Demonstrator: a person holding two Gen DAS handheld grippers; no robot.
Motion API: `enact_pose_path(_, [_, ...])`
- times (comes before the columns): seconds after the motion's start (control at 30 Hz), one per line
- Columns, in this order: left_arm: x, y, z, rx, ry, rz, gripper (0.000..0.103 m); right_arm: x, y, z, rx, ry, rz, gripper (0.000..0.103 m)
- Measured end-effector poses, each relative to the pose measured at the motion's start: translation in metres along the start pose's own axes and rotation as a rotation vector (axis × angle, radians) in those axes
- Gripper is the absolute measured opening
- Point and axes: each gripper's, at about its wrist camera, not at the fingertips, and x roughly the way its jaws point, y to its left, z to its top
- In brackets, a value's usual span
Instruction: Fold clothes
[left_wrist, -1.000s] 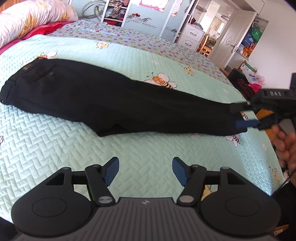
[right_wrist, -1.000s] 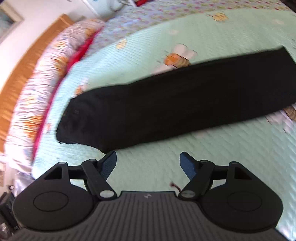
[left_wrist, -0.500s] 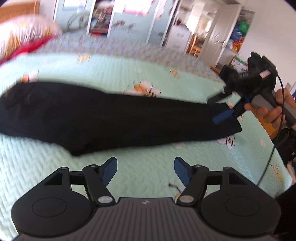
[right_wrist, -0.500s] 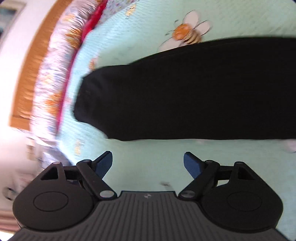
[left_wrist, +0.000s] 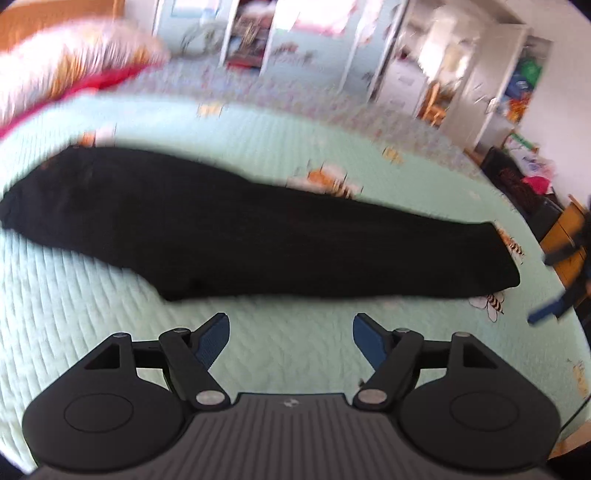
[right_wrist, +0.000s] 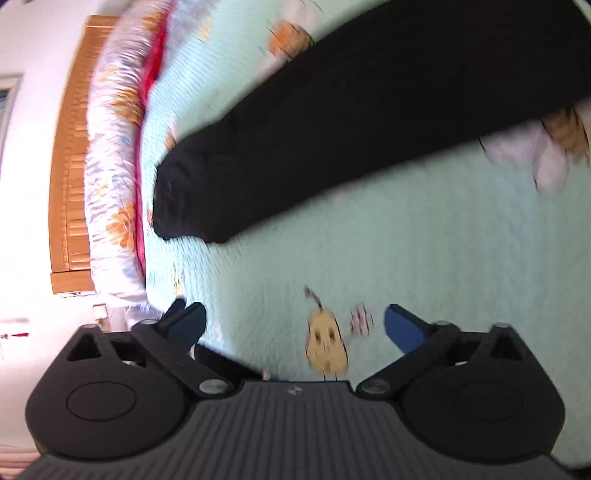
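Black trousers (left_wrist: 258, 232), folded lengthwise, lie flat across the mint-green quilt (left_wrist: 92, 314), waist at the left and hems at the right. My left gripper (left_wrist: 291, 338) hovers open over bare quilt just in front of the trousers, nothing between its fingers. At the far right edge of the left wrist view, the right gripper (left_wrist: 554, 284) shows as a blur, off the hem end. In the right wrist view the trousers (right_wrist: 369, 122) run diagonally with the waist end nearest, and my right gripper (right_wrist: 295, 325) is open above the quilt (right_wrist: 406, 240), holding nothing.
A floral pillow roll (right_wrist: 110, 166) and wooden headboard (right_wrist: 70, 155) border the bed on the waist side. Wardrobes and shelves (left_wrist: 303, 40) stand beyond the far edge, with a door and clutter (left_wrist: 517, 177) at the right. Both views are motion-blurred.
The right gripper has pulled away from the hem end toward the bed's right edge, and its view has swung and tilted. The left gripper's view shifted slightly. The trousers lie unchanged.
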Motion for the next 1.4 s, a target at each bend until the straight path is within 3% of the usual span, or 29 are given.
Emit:
enact_pose_path(0.1, [-0.001, -0.005, 0.007, -0.093, -0.01, 0.003, 0.077, -0.009, -0.009, -0.011, -0.009, -0.023, -0.057, 0.103])
enact_pose_path(0.2, [0.0, -0.017, 0.008, -0.083, -0.073, 0.06, 0.082, -0.019, -0.008, -0.017, -0.064, -0.057, -0.11, 0.103])
enact_pose_path(0.3, [0.021, 0.016, 0.019, -0.376, 0.051, 0.049, 0.084, -0.029, 0.0, -0.014, -0.166, -0.094, -0.167, 0.103])
enact_pose_path(0.33, [0.028, 0.03, 0.018, -0.495, 0.095, 0.043, 0.084, -0.033, 0.006, -0.01, -0.232, -0.114, -0.21, 0.103])
enact_pose_path(0.37, [0.031, 0.036, 0.018, -0.525, 0.096, 0.043, 0.083, -0.035, 0.014, -0.008, -0.322, -0.141, -0.269, 0.103])
enact_pose_path(0.47, [0.033, 0.036, 0.023, -0.538, 0.092, 0.007, 0.082, -0.037, 0.039, 0.0, -0.626, -0.247, -0.522, 0.103])
enact_pose_path(0.53, [0.025, 0.023, 0.029, -0.512, 0.028, -0.024, 0.083, -0.042, 0.043, 0.012, -0.701, -0.314, -0.615, 0.103])
enact_pose_path(0.57, [0.019, 0.014, 0.03, -0.499, -0.021, -0.064, 0.085, -0.051, 0.043, 0.021, -0.68, -0.347, -0.618, 0.102])
enact_pose_path(0.63, [0.001, -0.01, 0.038, -0.48, -0.122, -0.139, 0.092, -0.081, 0.043, 0.037, -0.591, -0.446, -0.518, 0.1])
enact_pose_path(0.7, [-0.029, -0.044, 0.049, -0.457, -0.252, -0.189, 0.097, -0.118, 0.032, 0.041, -0.547, -0.592, -0.317, 0.103])
enact_pose_path(0.73, [-0.045, -0.063, 0.055, -0.449, -0.327, -0.205, 0.103, -0.128, 0.02, 0.044, -0.542, -0.618, -0.239, 0.103])
enact_pose_path(0.77, [-0.062, -0.082, 0.061, -0.44, -0.401, -0.22, 0.103, -0.131, 0.007, 0.05, -0.542, -0.588, -0.207, 0.103])
enact_pose_path(0.83, [-0.083, -0.114, 0.073, -0.422, -0.51, -0.212, 0.103, -0.127, -0.016, 0.064, -0.491, -0.466, -0.302, 0.103])
enact_pose_path(0.87, [-0.086, -0.129, 0.08, -0.394, -0.541, -0.174, 0.103, -0.129, -0.025, 0.066, -0.47, -0.472, -0.309, 0.102])
enact_pose_path(0.97, [-0.064, -0.161, 0.107, -0.297, -0.551, -0.044, 0.103, -0.134, -0.05, 0.073, -0.419, -0.496, -0.34, 0.102])
enact_pose_path(1.2, [-0.029, -0.22, 0.146, -0.191, -0.55, 0.051, 0.103, -0.138, -0.083, 0.106, -0.359, -0.522, -0.444, 0.102])
enact_pose_path(1.3, [-0.017, -0.244, 0.161, -0.147, -0.552, 0.102, 0.103, -0.129, -0.093, 0.117, -0.402, -0.549, -0.468, 0.102])
enact_pose_path(1.33, [-0.007, -0.243, 0.166, -0.164, -0.537, 0.152, 0.103, -0.13, -0.094, 0.123, -0.428, -0.559, -0.47, 0.102])
enact_pose_path(1.4, [0.027, -0.227, 0.177, -0.217, -0.407, 0.225, 0.103, -0.123, -0.099, 0.138, -0.471, -0.563, -0.454, 0.102])
